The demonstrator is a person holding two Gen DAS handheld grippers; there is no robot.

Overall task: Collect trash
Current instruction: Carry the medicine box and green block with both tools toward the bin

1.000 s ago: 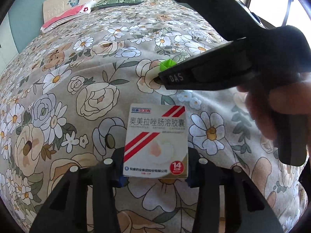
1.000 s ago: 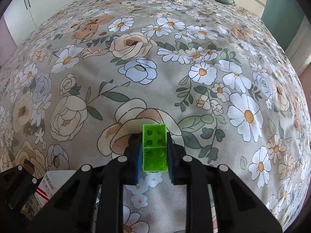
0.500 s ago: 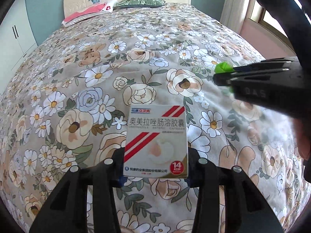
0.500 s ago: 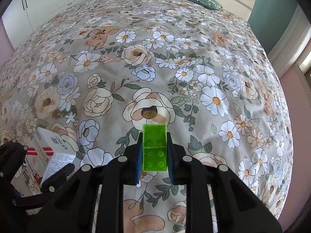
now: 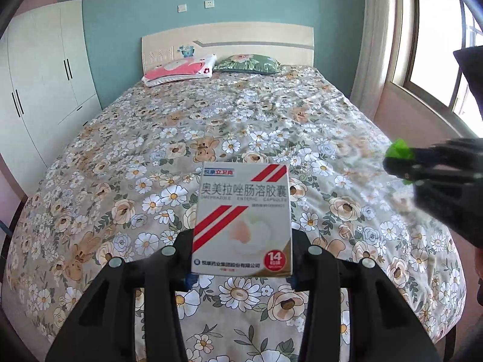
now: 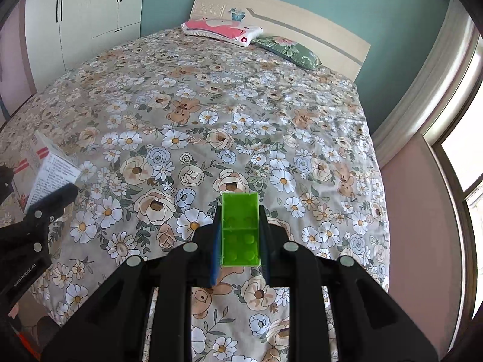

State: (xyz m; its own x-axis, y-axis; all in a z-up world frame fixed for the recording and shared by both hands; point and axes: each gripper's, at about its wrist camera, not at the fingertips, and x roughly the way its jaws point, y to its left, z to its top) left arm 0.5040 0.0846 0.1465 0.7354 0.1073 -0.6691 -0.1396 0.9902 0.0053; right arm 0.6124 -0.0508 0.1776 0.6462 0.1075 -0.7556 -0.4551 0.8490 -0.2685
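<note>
My left gripper [image 5: 241, 259] is shut on a white medicine box [image 5: 243, 217] with red stripes and Chinese print, held upright high above the bed. The same box [image 6: 49, 170] shows at the left edge of the right wrist view, clamped in the left gripper [image 6: 45, 199]. My right gripper [image 6: 240, 241] is shut on a bright green toy brick [image 6: 240, 229], its underside toward the camera. In the left wrist view the green brick [image 5: 400, 149] pokes out of the right gripper [image 5: 401, 163] at the right edge.
Below lies a large bed with a floral cover [image 5: 241, 120], a pink-and-white pillow [image 5: 181, 69], a green pillow [image 5: 247, 64] and a cream headboard [image 5: 229, 40]. White wardrobes [image 5: 42, 75] stand on the left. A window [image 5: 437, 45] and curtain fill the right side.
Both grippers have risen well above the bed and pulled back, so the whole bed and room are now in view. Each keeps hold of its object.
</note>
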